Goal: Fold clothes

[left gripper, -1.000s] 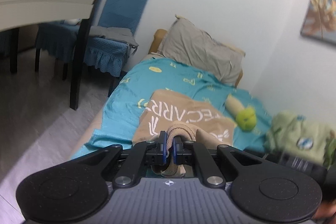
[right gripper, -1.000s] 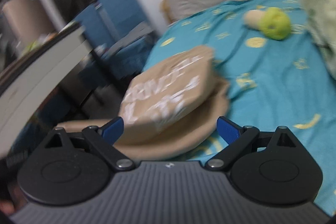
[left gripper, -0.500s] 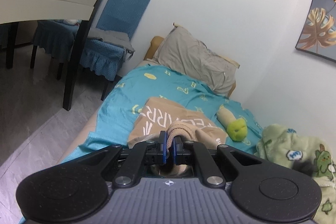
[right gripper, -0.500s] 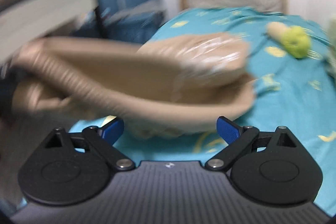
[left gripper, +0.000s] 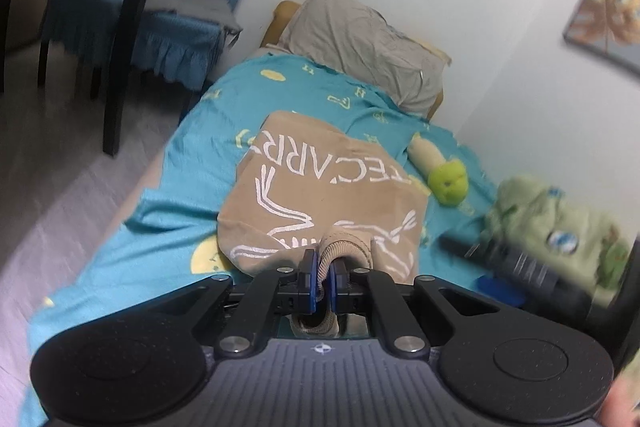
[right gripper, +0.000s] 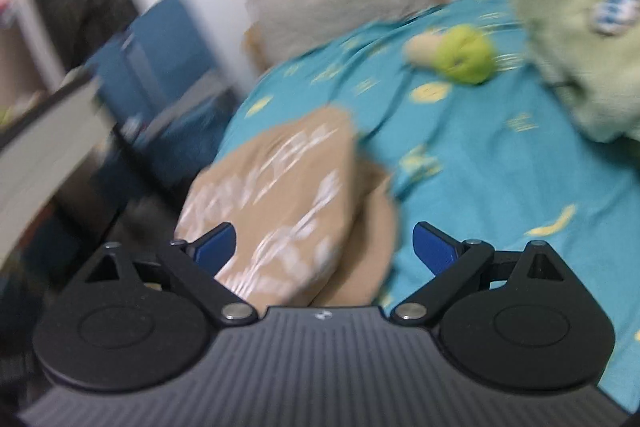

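Since a moment ago my left gripper (left gripper: pixel 323 281) has dipped, so the tan sweatshirt (left gripper: pixel 320 187) fills more of its view, and the raised fold that swept across my right camera has dropped back onto the bed. The sweatshirt lies folded on the teal sheet (left gripper: pixel 192 227) directly ahead of the left gripper, white lettering up. That gripper angles downward, its jaws pinched onto the ribbed hem, which bunches between the blue pads (left gripper: pixel 310 277). My right gripper (right gripper: pixel 324 247) also tilts down, jaws spread wide and holding nothing; the sweatshirt sits ahead, toward its left finger. Beyond lie a green plush toy (left gripper: pixel 448 183), a grey pillow (left gripper: pixel 360 39) and, to the right, a pale green blanket (left gripper: pixel 560 227). The right view is heavily smeared, so the lettering there is unreadable.
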